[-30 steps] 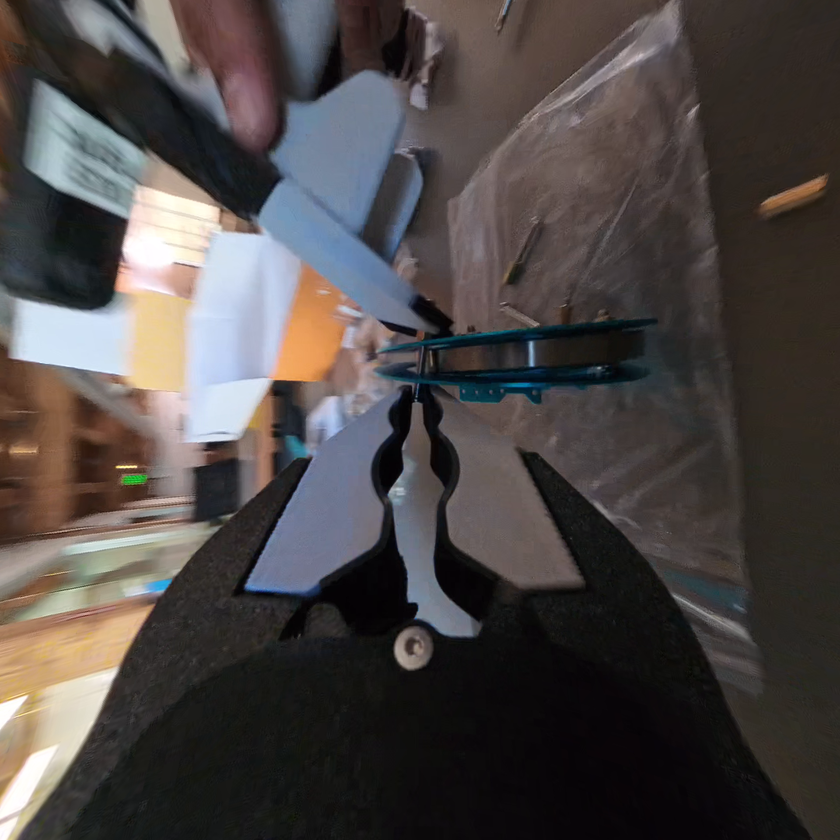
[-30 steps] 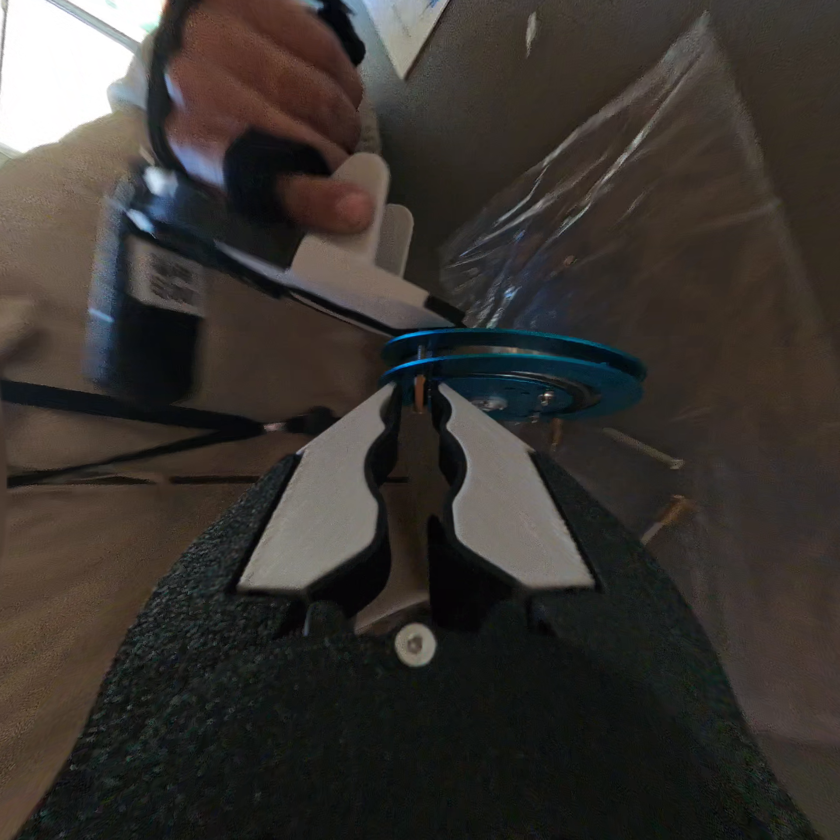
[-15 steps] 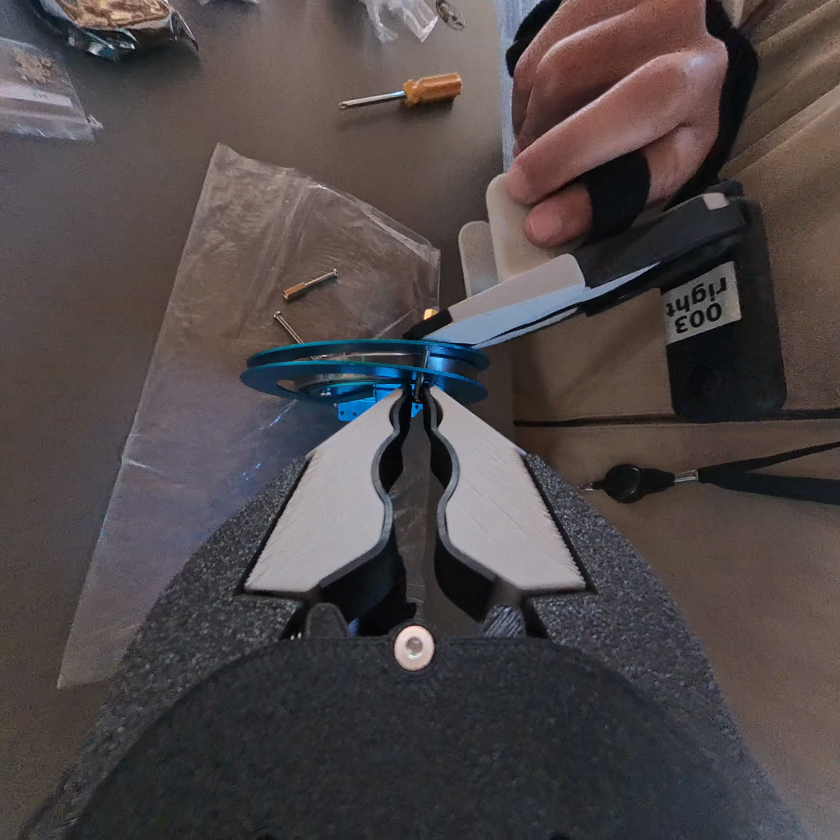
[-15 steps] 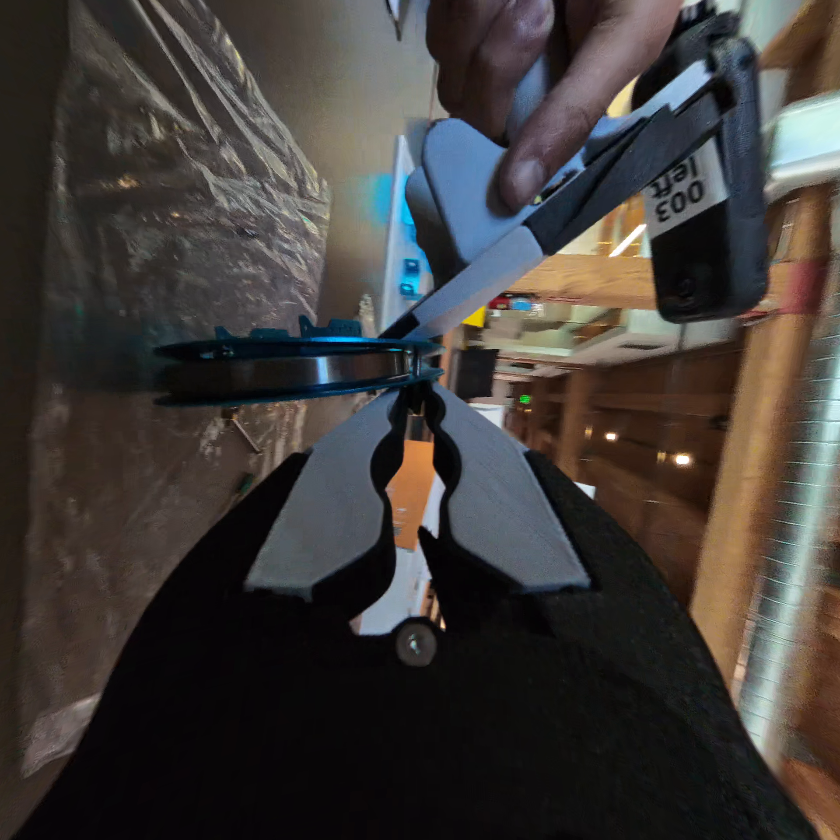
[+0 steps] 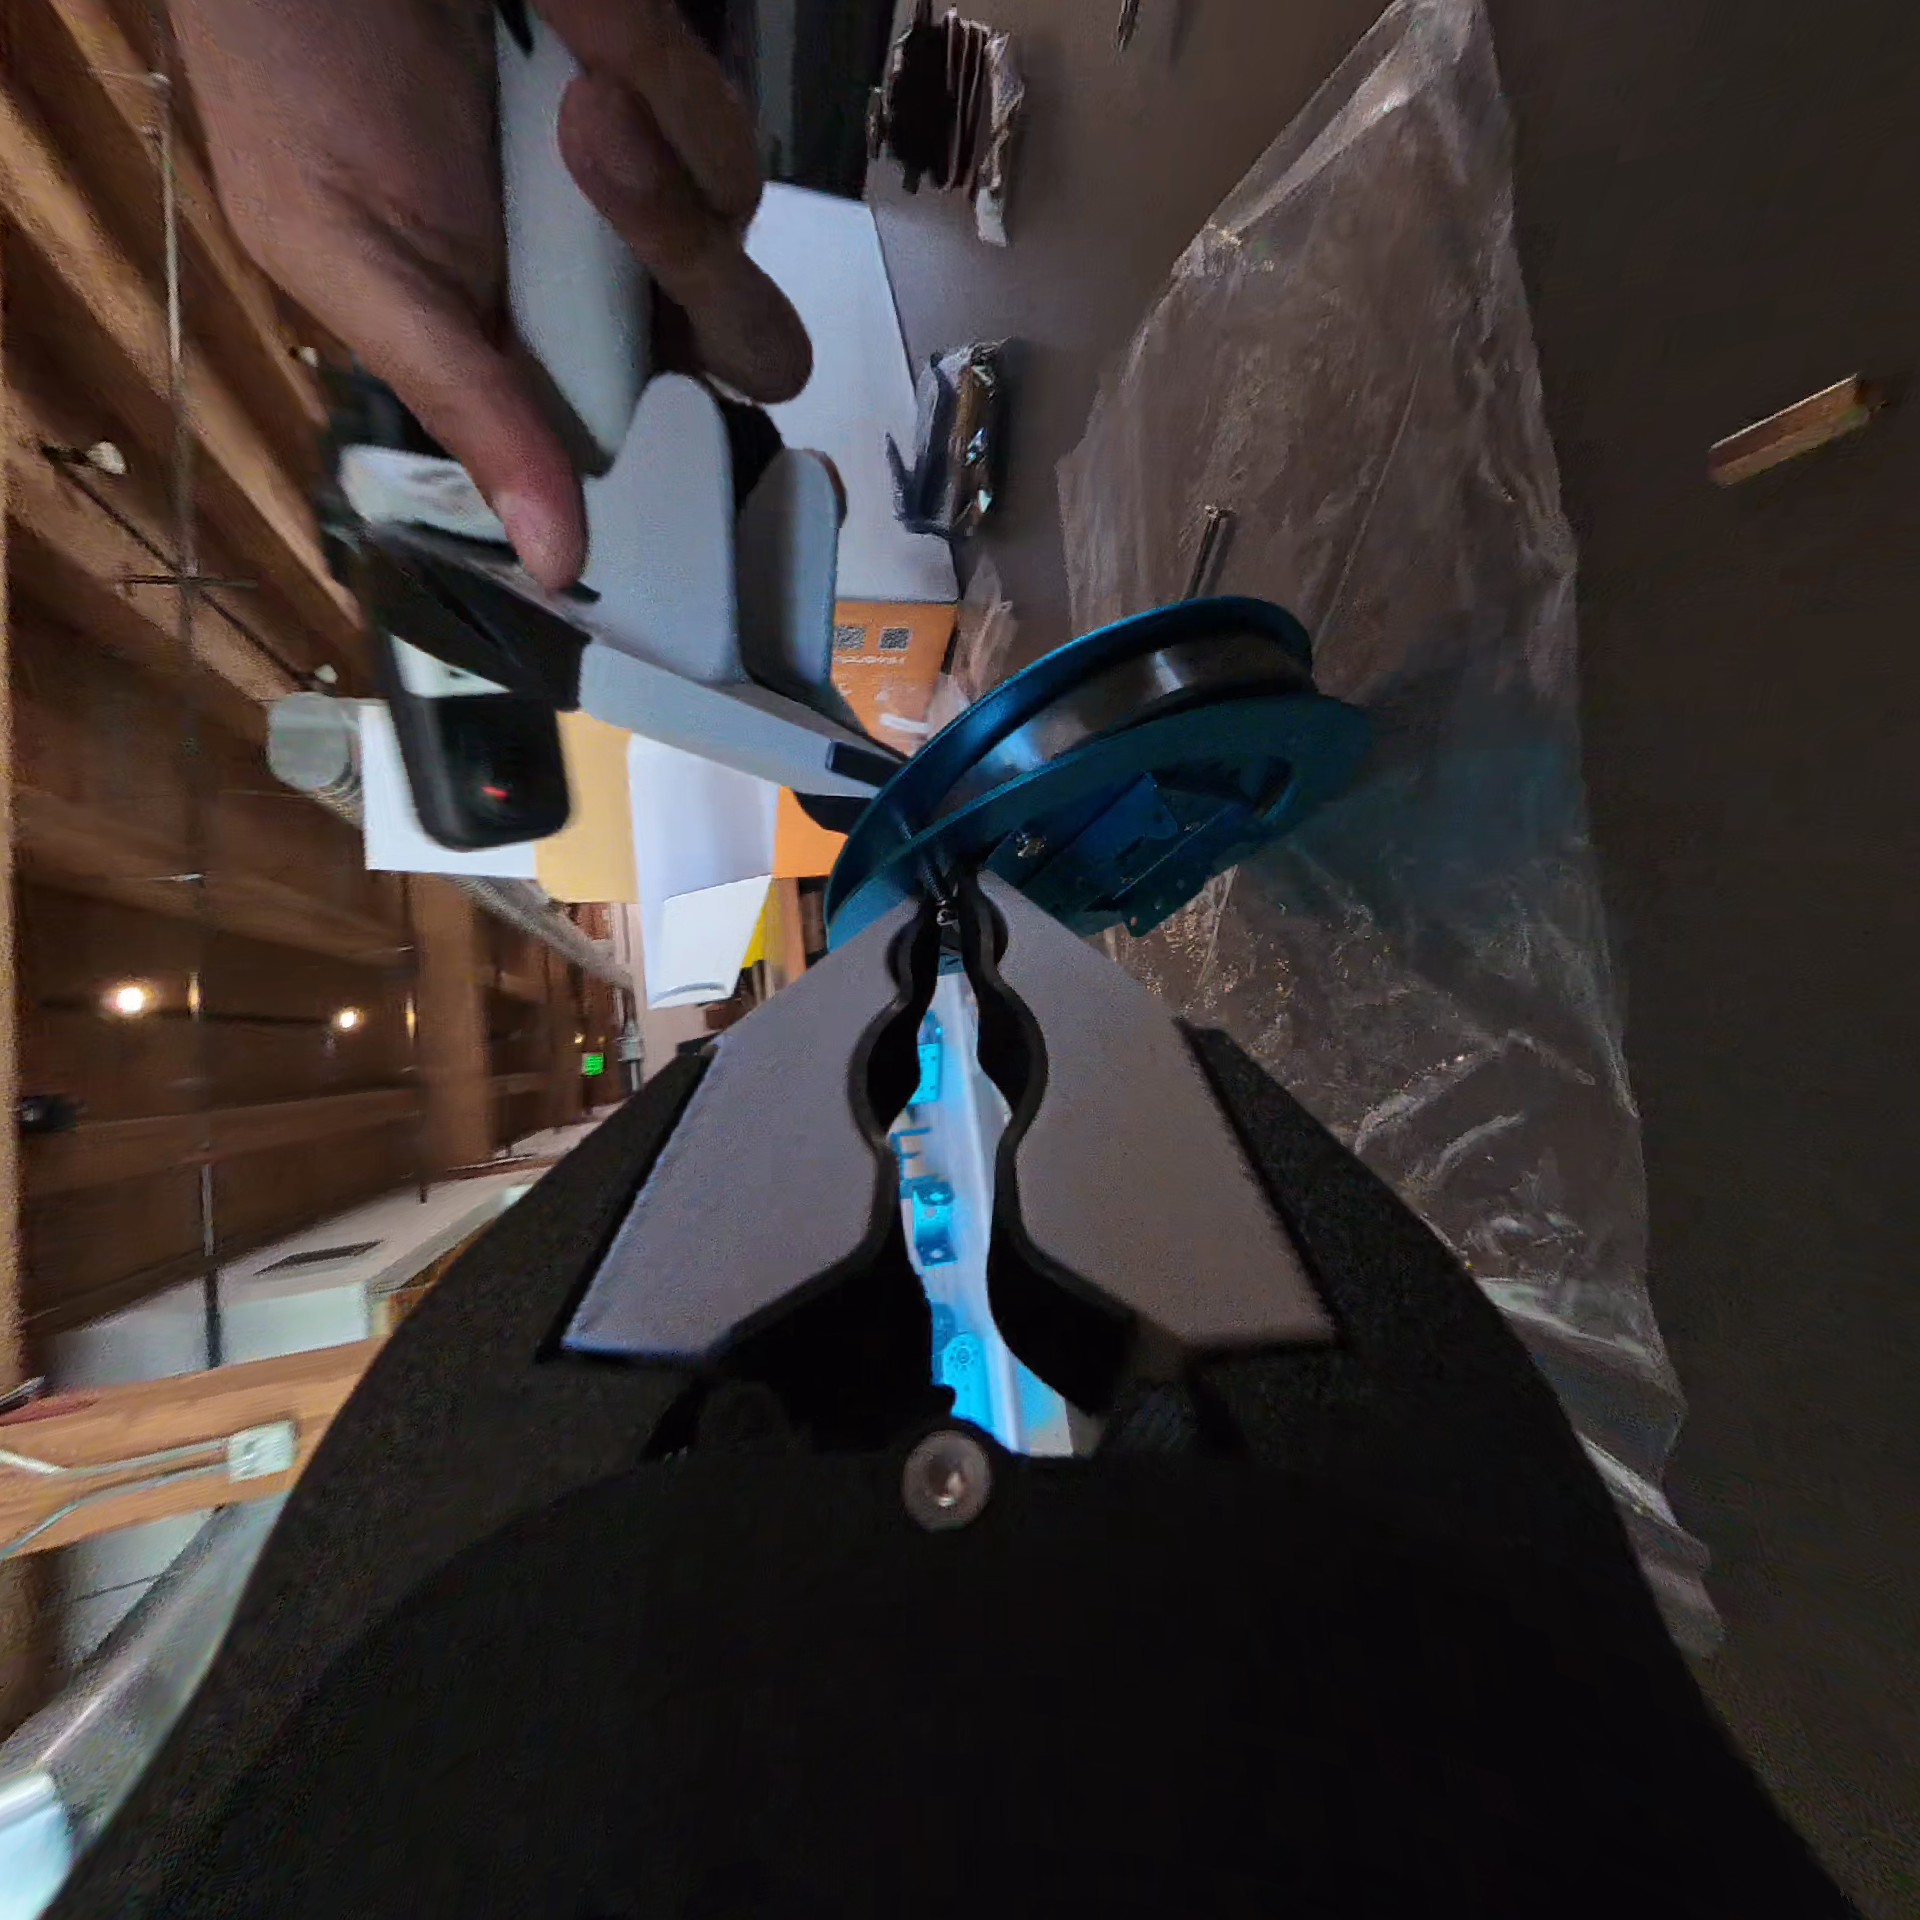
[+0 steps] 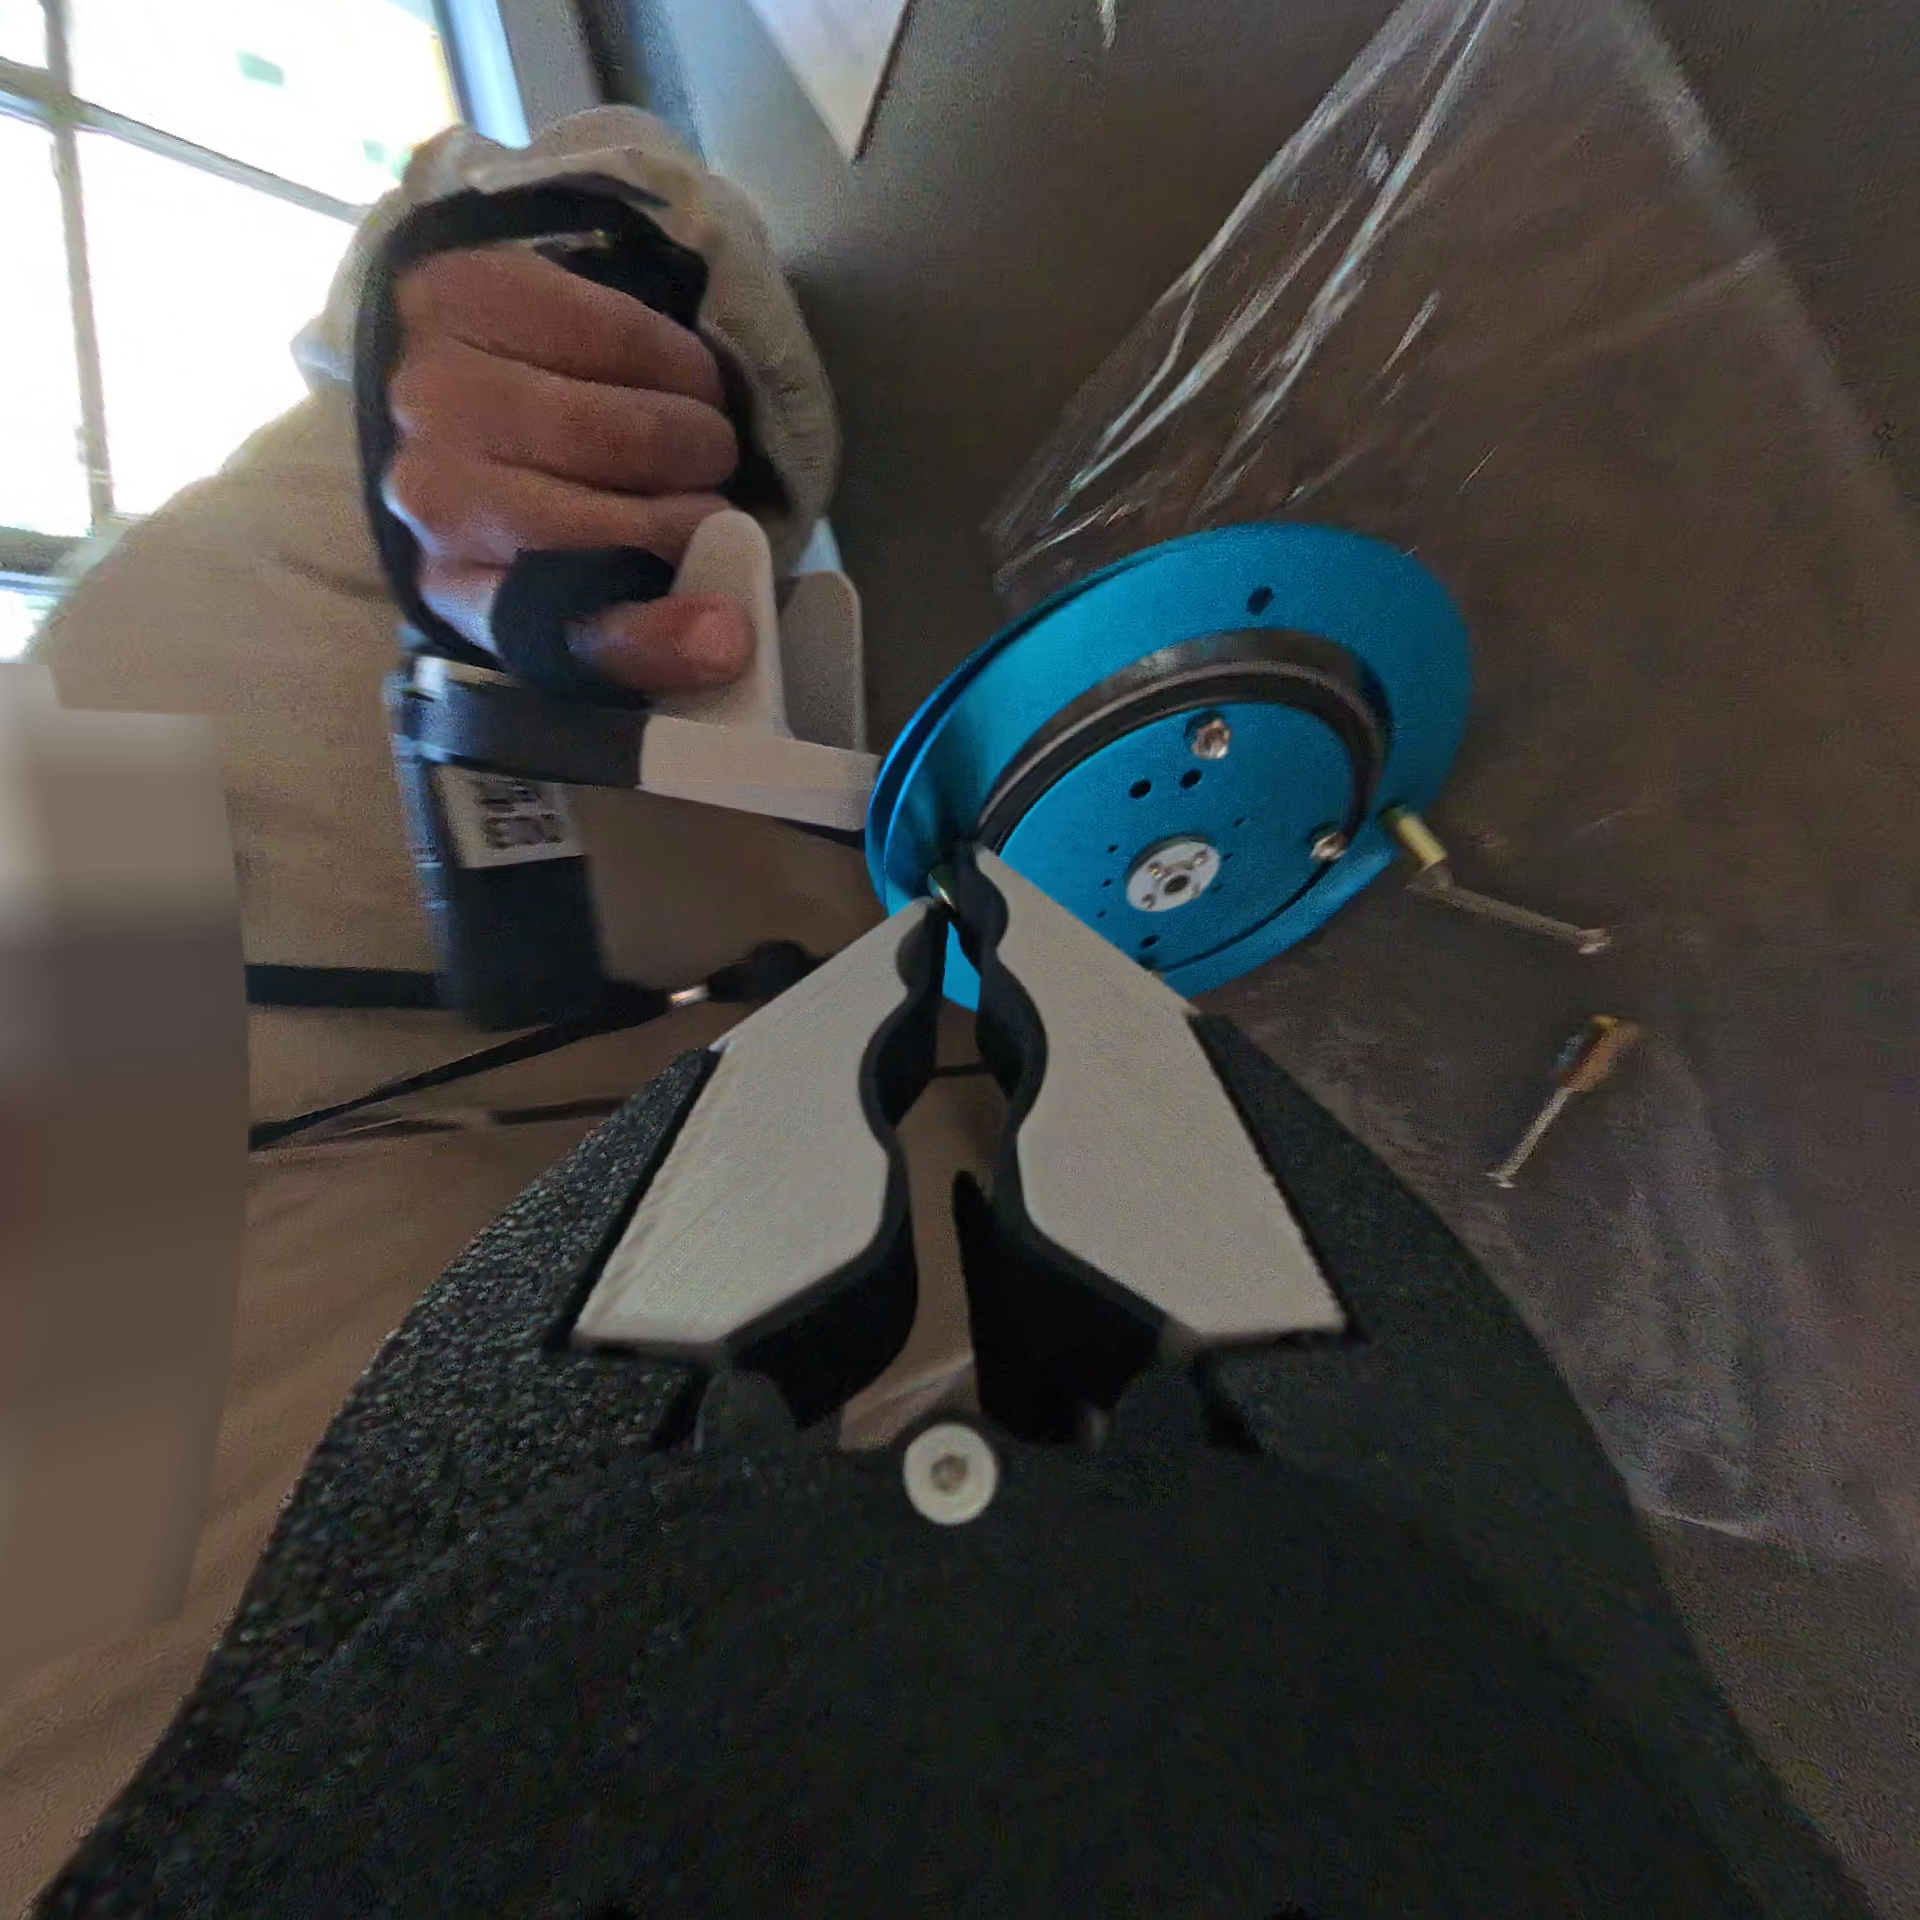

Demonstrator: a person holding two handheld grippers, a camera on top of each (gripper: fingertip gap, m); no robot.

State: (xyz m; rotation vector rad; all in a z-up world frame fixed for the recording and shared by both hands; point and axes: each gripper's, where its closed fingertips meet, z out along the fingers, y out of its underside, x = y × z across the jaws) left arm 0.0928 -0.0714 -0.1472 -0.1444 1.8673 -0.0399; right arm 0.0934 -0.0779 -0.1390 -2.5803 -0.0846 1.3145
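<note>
**Gripper state**

- The left gripper (image 5: 951,906) is closed. Its fingertips pinch the rim of the blue disc assembly (image 5: 1101,758).
- The right gripper (image 6: 951,899) is also closed on the rim of the blue disc assembly (image 6: 1174,769). It grips just beside a small brass fitting set at the edge.
- The two grippers meet the rim at neighbouring points and approach from different directions. Each wrist view shows the other gripper's grey finger touching the edge of the disc.
- A hand (image 6: 551,488) with a black strap across it holds the left gripper. Another hand (image 5: 416,260) holds the right gripper.

**Position of the assembly**

- The assembly consists of two blue plates with a dark ring between them.
- One face carries small screws and a central hub. The other face carries a blue bracket.
- The assembly is raised off the counter (image 6: 1818,156) and tilted, and only the two grippers support it.
- Its place relative to the counter edges cannot be told.

**Surroundings**

- A clear plastic bag (image 6: 1455,364) lies flat on the counter behind the assembly.
- Two loose screws (image 6: 1507,914) lie on the bag, near the disc but apart from it.
- A brass standoff (image 6: 1413,836) shows at the rim. Whether it is fitted to the disc or lies behind it cannot be told.
- A blurred orange-brown tool handle (image 5: 1787,431) lies on the bare counter, well apart from the assembly.
</note>
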